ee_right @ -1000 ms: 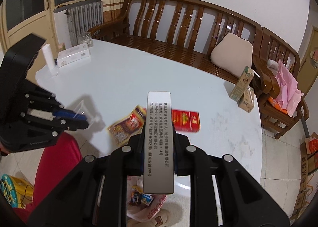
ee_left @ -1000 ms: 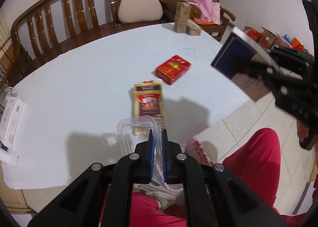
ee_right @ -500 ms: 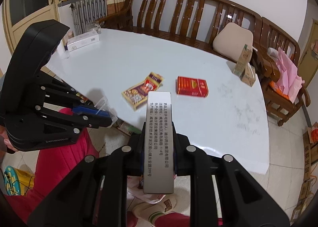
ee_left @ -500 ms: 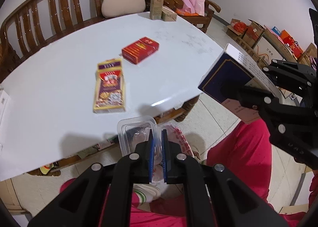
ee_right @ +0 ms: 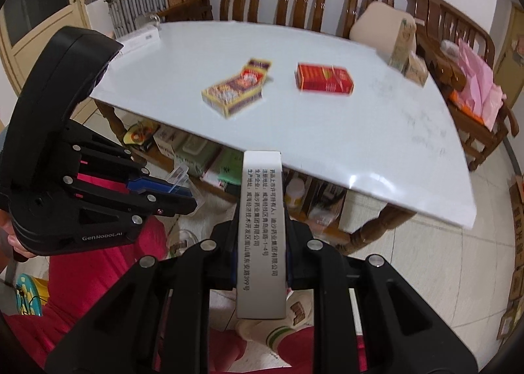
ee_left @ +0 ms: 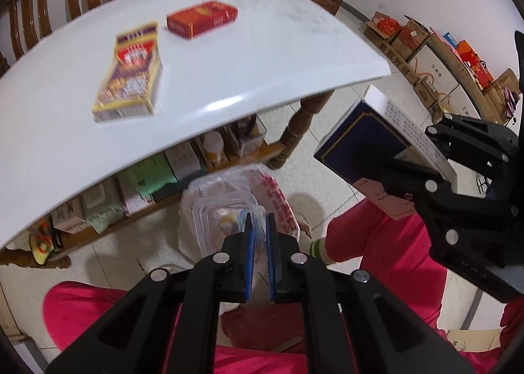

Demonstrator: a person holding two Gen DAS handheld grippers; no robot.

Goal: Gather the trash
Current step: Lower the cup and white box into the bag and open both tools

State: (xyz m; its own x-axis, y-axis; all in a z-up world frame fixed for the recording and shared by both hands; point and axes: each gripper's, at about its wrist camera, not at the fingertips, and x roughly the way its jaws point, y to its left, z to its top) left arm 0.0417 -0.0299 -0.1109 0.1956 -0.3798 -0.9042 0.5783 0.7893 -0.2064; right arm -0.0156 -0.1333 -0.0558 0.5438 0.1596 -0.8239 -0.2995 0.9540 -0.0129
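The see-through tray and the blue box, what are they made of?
The tray in the left tool looks like thin clear glossy plastic: you see through it. The blue box in the right tool looks like printed matte cardboard, with sharp folded edges.

Clear plastic tray [ee_left: 226, 213] between hand-held gripper [ee_left: 257, 236] fingers.

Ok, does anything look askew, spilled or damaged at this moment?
Nothing stands out. The red box and yellow box lie flat on the table. The left tool holds clear plastic packaging, the right tool a white-and-blue box.
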